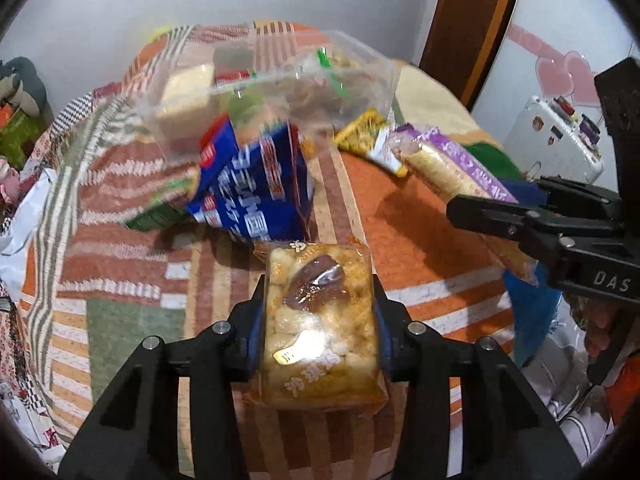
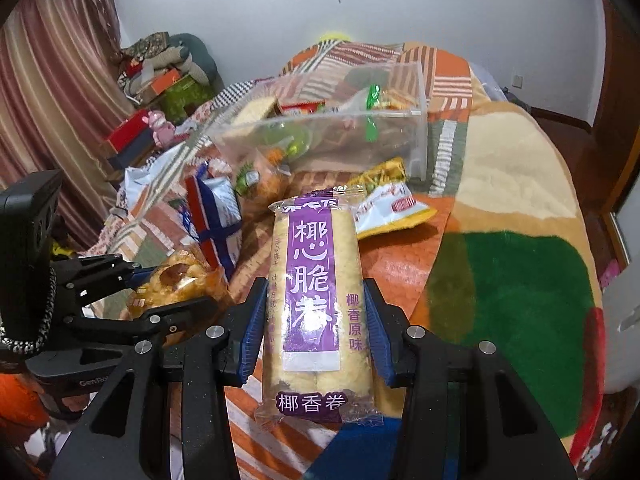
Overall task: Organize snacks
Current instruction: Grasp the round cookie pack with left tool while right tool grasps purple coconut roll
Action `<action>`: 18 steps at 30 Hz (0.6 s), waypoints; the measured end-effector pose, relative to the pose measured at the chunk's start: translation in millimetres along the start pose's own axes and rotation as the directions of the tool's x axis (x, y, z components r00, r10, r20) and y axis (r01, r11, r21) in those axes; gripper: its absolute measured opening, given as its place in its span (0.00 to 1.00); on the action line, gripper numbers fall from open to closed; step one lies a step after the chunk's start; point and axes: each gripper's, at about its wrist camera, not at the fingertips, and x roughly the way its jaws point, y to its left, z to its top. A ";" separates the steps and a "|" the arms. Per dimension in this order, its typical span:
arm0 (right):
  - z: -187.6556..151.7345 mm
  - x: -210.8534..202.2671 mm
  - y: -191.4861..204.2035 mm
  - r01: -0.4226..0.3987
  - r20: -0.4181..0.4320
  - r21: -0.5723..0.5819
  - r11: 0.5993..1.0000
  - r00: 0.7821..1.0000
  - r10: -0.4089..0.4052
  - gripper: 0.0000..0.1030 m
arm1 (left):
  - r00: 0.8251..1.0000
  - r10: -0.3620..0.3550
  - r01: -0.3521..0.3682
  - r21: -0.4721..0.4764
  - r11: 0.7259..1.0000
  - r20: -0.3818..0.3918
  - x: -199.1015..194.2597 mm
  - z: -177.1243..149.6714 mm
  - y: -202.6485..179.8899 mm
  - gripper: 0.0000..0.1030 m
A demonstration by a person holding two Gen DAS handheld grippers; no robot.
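Observation:
My left gripper [image 1: 318, 304] is shut on a clear pack of golden puffed snacks [image 1: 320, 320], held above the striped blanket; it also shows in the right wrist view [image 2: 172, 280]. My right gripper [image 2: 316, 308] is shut on a long purple-labelled coconut roll pack [image 2: 314, 300], which also shows in the left wrist view [image 1: 452, 164]. A clear plastic box [image 2: 336, 132] with several snacks inside stands farther back on the bed; it also shows in the left wrist view [image 1: 272, 88]. A blue and white snack bag [image 1: 256, 184] lies in front of it.
A yellow snack packet [image 2: 388, 200] lies right of the box. The bed is covered by a striped orange blanket [image 1: 400, 216] and a green and cream one [image 2: 516, 280]. Boxes and clutter [image 2: 160, 92] sit at the left by a curtain. A white appliance [image 1: 556, 136] stands right.

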 end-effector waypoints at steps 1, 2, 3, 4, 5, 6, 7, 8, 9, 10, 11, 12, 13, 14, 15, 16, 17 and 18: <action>1.8 -2.0 0.5 -0.001 0.009 -0.002 1.000 1.000 0.001 0.41 | 1.000 0.002 -0.002 0.001 1.000 0.013 -4.0 2.4 0.3 0.43; 3.5 -3.6 0.1 -0.001 0.015 -0.004 1.000 1.000 0.002 0.41 | 1.000 0.005 -0.005 0.003 1.000 0.030 -9.6 5.0 0.6 0.43; 5.5 -5.5 0.4 -0.002 0.023 -0.005 1.000 1.000 0.002 0.41 | 0.998 0.011 -0.011 0.003 1.000 0.054 -17.0 9.6 1.7 0.43; 8.6 -8.0 1.0 -0.003 0.035 -0.006 1.000 0.999 0.003 0.41 | 0.998 0.013 -0.013 0.003 1.000 0.067 -21.7 11.7 3.4 0.43; 10.1 -9.6 0.9 -0.004 0.042 -0.006 1.000 0.999 0.004 0.41 | 0.996 0.015 -0.015 0.002 1.000 0.087 -28.1 16.6 5.2 0.43; 12.8 -11.5 1.4 -0.005 0.052 -0.007 1.000 0.999 0.005 0.41 | 0.995 0.018 -0.018 0.001 1.000 0.100 -31.9 20.2 6.8 0.43; 16.5 -14.2 2.1 -0.005 0.066 -0.009 1.000 0.998 0.006 0.41 | 0.993 0.022 -0.022 -0.002 1.000 0.117 -36.2 25.0 8.2 0.43; 20.3 -16.0 2.8 -0.005 0.077 -0.011 1.000 0.997 0.006 0.41 | 0.991 0.023 -0.022 -0.005 1.000 0.129 -39.8 28.8 10.0 0.43; 22.7 -17.4 3.1 -0.005 0.086 -0.013 1.000 0.996 0.006 0.41 | 0.989 0.021 -0.019 -0.014 1.000 0.143 -44.2 34.1 13.3 0.43; 27.3 -19.9 3.6 -0.006 0.101 -0.015 1.000 0.995 0.007 0.41 | 0.988 0.018 -0.014 -0.022 1.000 0.155 -48.2 37.6 16.7 0.43; 30.1 -21.3 3.8 -0.006 0.110 -0.016 1.000 0.994 0.007 0.41 | 0.985 0.017 -0.012 -0.030 0.999 0.170 -51.9 43.8 20.7 0.43; 34.0 -23.0 4.2 -0.005 0.122 -0.016 1.000 0.993 0.007 0.41 | 0.983 0.023 -0.017 -0.035 0.999 0.182 -54.4 48.3 22.8 0.43; 38.4 -24.7 4.4 -0.006 0.135 -0.016 1.000 0.991 0.008 0.41 | 0.980 0.032 -0.025 -0.039 0.999 0.195 -57.2 52.4 24.6 0.43; 42.0 -26.3 5.1 -0.006 0.145 -0.017 1.000 0.989 0.008 0.41 | 0.976 0.043 -0.035 -0.041 0.999 0.213 -59.5 59.9 27.5 0.43; 45.7 -27.7 5.8 -0.005 0.156 -0.018 1.000 0.988 0.007 0.41 | 0.973 0.052 -0.043 -0.045 0.998 0.225 -61.2 65.2 30.4 0.43; 50.2 -28.9 6.6 -0.003 0.168 -0.021 1.000 0.986 0.007 0.41 | 0.971 0.057 -0.047 -0.049 0.998 0.231 -61.9 70.2 33.7 0.43; 53.9 -29.8 7.0 -0.003 0.178 -0.023 1.000 0.984 0.007 0.41 | 0.970 0.059 -0.047 -0.057 0.997 0.238 -62.7 76.3 38.0 0.43; 57.7 -30.5 7.0 -0.003 0.188 -0.025 1.000 0.982 0.007 0.41 | 0.968 0.057 -0.042 -0.065 0.997 0.244 -64.0 80.5 43.4 0.43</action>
